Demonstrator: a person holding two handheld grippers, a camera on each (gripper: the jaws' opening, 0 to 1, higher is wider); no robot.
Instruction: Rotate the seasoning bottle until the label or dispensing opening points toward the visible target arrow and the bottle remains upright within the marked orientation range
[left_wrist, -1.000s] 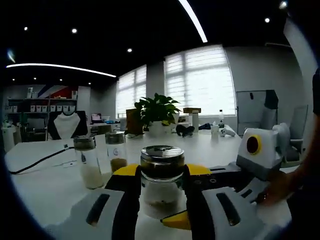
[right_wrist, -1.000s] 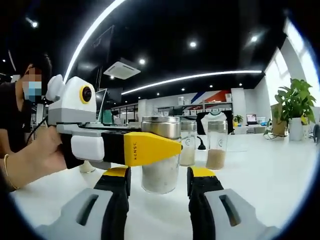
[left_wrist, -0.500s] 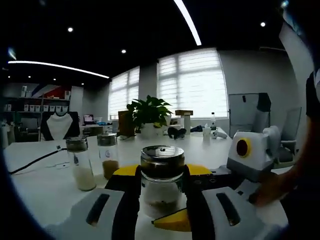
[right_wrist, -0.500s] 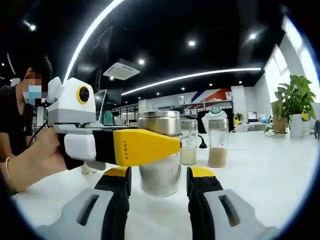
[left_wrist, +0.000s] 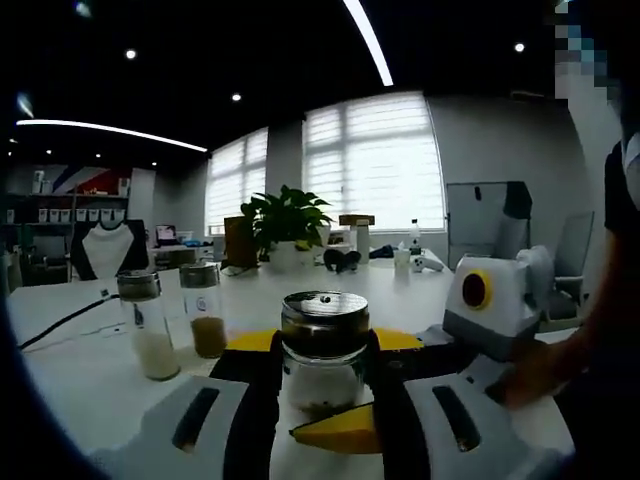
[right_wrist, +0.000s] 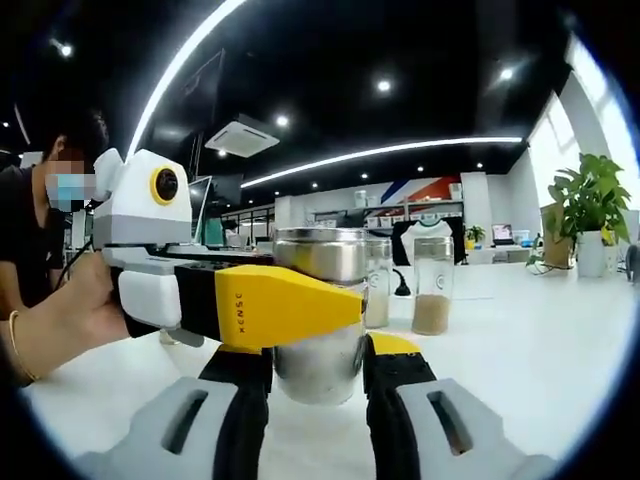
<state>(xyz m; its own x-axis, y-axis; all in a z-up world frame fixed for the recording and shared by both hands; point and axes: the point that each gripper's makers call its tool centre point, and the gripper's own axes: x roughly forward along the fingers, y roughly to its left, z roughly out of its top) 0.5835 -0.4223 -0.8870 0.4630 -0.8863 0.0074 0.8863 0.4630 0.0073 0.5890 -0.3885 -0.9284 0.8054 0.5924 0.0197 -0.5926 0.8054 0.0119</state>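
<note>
The left gripper (left_wrist: 322, 395) has its two black, yellow-tipped jaws pressed against the sides of the seasoning bottle (left_wrist: 323, 350), a clear glass jar with a shiny metal cap that stands upright on the white table (left_wrist: 90, 375). In the right gripper view the right gripper (right_wrist: 317, 378) comes at the same bottle (right_wrist: 319, 312) from another side, its jaws close on either flank of the glass; they seem to touch it, though the left gripper's yellow jaw (right_wrist: 270, 305) crosses in front and hides part of the contact. A hand (right_wrist: 70, 310) holds that left gripper's body. Beyond the held bottle stand two more shaker jars near each other: one with white contents (left_wrist: 144, 324) and one with brown contents (left_wrist: 205, 308). Farther back on the table sits a potted plant (left_wrist: 283, 225), in front of bright blinded windows (left_wrist: 375, 160).
</note>
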